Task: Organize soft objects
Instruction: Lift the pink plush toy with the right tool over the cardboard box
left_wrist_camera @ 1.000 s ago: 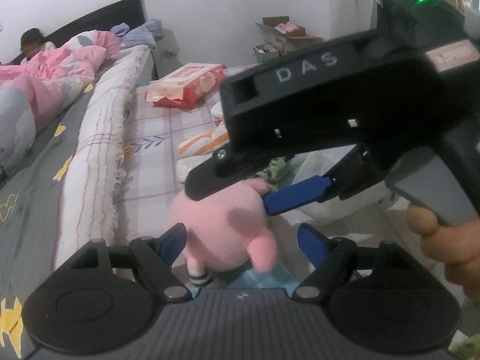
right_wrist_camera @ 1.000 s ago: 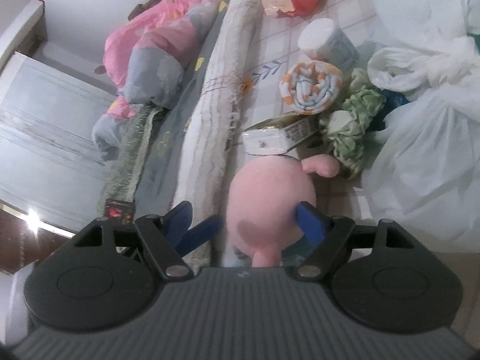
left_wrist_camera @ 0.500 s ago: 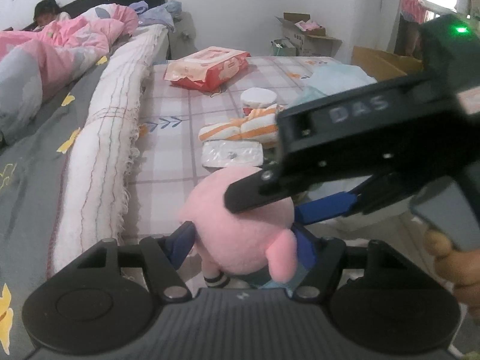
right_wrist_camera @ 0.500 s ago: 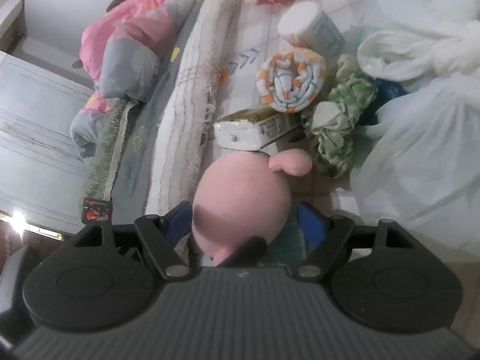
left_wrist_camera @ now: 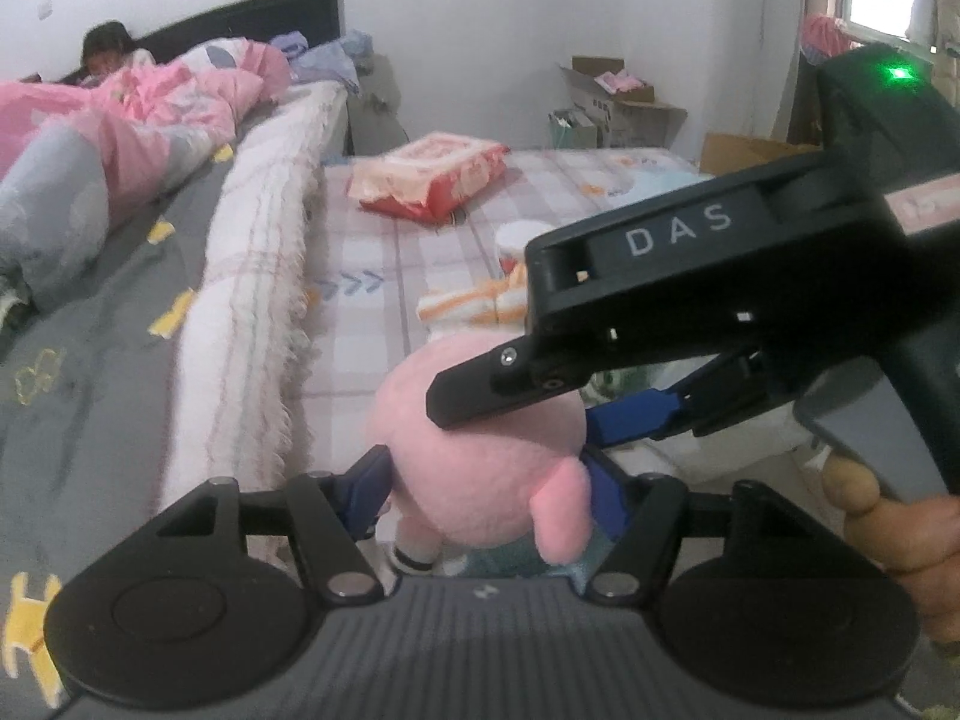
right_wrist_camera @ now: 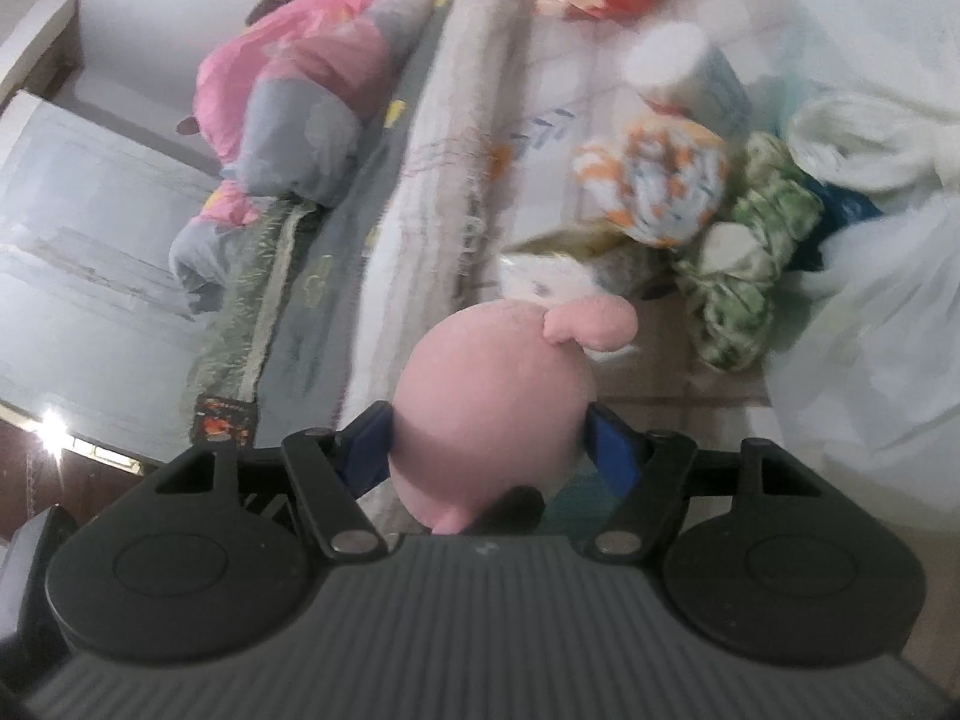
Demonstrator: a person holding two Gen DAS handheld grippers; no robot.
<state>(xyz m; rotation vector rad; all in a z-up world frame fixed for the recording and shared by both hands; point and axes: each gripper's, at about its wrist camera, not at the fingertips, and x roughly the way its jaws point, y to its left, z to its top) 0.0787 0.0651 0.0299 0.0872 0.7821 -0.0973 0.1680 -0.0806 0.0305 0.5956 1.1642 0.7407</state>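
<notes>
Beyond a checked mattress [left_wrist_camera: 384, 312] strewn with soft goods, the pink plush toy [left_wrist_camera: 480, 468] sits upright between both grippers, clamped by the left gripper [left_wrist_camera: 486, 486] from below and by the right gripper [right_wrist_camera: 489, 444] crosswise from its right.

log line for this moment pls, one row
left gripper: shut on pink plush toy | right gripper: shut on pink plush toy | toy held above bed edge, both grippers on it
</notes>
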